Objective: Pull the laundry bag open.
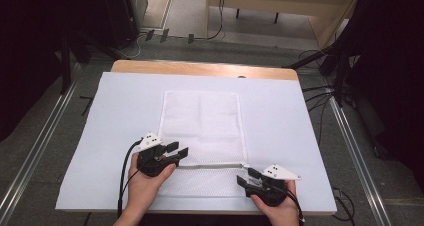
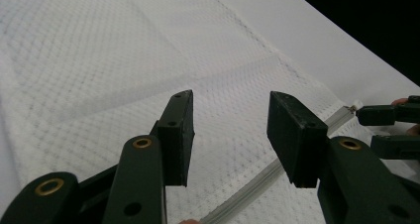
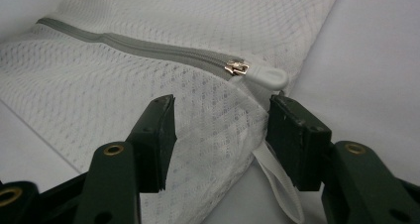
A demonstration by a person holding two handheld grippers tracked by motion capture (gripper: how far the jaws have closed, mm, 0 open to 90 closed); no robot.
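Right now I count one mesh bag, two grippers and one table covered by a pale sheet. The left gripper is held in the person's left hand, the right gripper in the right hand, and each carries a grey three-cornered plate and a black cable trailing back toward the person.

The bag is white, a fine netted fabric with a diamond weave, lying flat on the sheet near the middle of the table, its long side running away from the person. A grey zipper crosses it near the end closest to the person, with a small metal slider and a pale pull tab at the bag's right edge. A white fabric loop hangs from that same corner.

Both pairs of jaws stand wide apart, holding nothing. In the left gripper view the jaws hover over the mesh with the zipper running under the gap between them, near the bag's left side; the right gripper shows far off at the zipper's other end. In the right gripper view the bag's corner lies between the open jaws, the pull tab just beyond the right-hand jaw's tip and the loop running down beside that jaw. I cannot tell whether either jaw touches the fabric.
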